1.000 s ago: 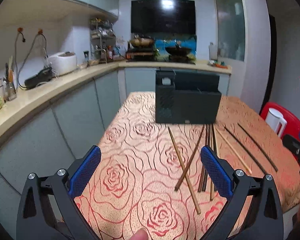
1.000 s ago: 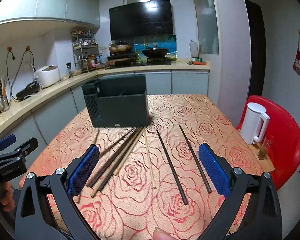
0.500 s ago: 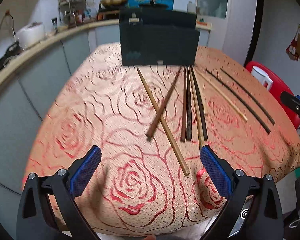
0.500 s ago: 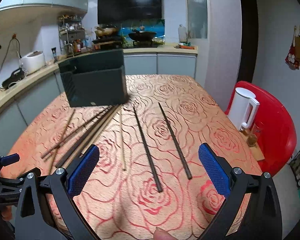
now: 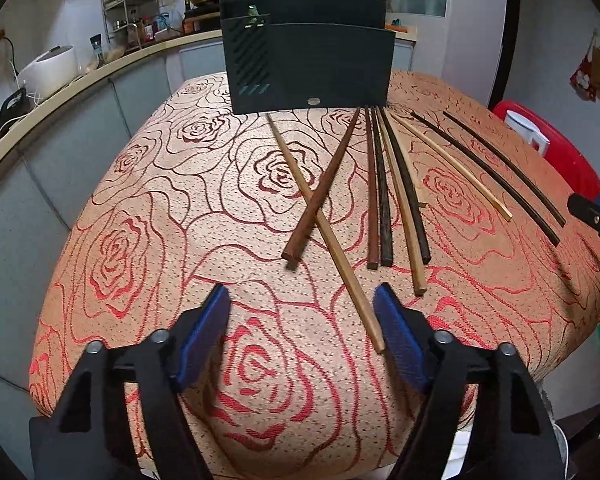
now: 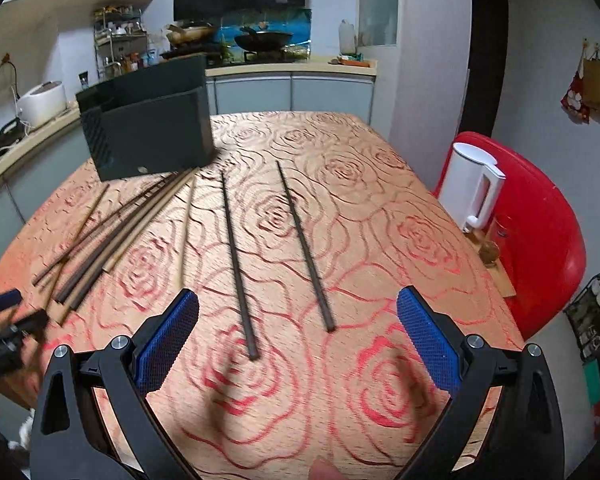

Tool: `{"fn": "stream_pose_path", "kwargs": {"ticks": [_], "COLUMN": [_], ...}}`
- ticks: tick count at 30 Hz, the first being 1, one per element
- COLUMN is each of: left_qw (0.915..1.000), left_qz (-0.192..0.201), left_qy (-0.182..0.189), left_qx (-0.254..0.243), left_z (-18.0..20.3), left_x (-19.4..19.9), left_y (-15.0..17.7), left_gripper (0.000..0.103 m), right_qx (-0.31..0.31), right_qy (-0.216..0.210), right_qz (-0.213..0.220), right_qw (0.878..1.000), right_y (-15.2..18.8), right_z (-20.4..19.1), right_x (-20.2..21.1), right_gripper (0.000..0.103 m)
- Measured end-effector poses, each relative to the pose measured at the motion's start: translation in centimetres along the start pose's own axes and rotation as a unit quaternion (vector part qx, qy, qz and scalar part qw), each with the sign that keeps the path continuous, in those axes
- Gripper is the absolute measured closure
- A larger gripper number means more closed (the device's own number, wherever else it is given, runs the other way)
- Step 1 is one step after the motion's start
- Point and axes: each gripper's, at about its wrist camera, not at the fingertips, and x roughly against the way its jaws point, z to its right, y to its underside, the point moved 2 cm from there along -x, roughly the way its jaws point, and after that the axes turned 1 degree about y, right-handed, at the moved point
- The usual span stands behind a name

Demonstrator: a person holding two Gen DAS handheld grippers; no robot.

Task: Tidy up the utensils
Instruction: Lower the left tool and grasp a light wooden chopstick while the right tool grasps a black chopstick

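Chopsticks (image 5: 380,184) lie loose on table (image 5: 148,216) before holder (image 5: 308,68). Left gripper (image 5: 302,332) closing, nothing clamped; right gripper (image 6: 298,336) wide, empty. Risk: crossed pair (image 5: 320,204) shifts if one stick snags another.

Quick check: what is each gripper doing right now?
Left gripper: jaws closing, holding nothing; light brown wooden chopstick end between them.
Right gripper: open, empty.

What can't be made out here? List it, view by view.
- Inside of the black holder: both views; its own front wall hides the compartments.
- Chopstick cluster: right wrist view; motion blur, count unclear.
- Left tool: right wrist view; cut off by the frame edge and blurred.
- Right tool: left wrist view; only one tip shows at the edge.
- Brown chopstick: left wrist view; contact of its near end with the tool's pad unclear.
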Motion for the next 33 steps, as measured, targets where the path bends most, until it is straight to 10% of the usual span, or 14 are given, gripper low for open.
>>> {"fn": "stream_pose_path", "kwargs": {"ticks": [20, 33], "left_qw": [0.9990, 0.9990], "left_qz": [0.039, 0.041], "left_qy": [0.004, 0.016], "left_qx": [-0.021, -0.011], "left_z": [0.9, 0.4], "left_x": [1.1, 1.0], "left_y": [1.0, 0.8], "left_gripper": [0.089, 0.097], "right_qx": [-0.012, 0.009], "right_qy": [0.020, -0.034], "right_qz": [-0.047, -0.037], "right_qw": [0.999, 0.999], "right_y": [3.1, 1.1], "right_z": [3.5, 2.1], "right_x": [-2.0, -4.2], "right_gripper": [0.007, 0.063]}}
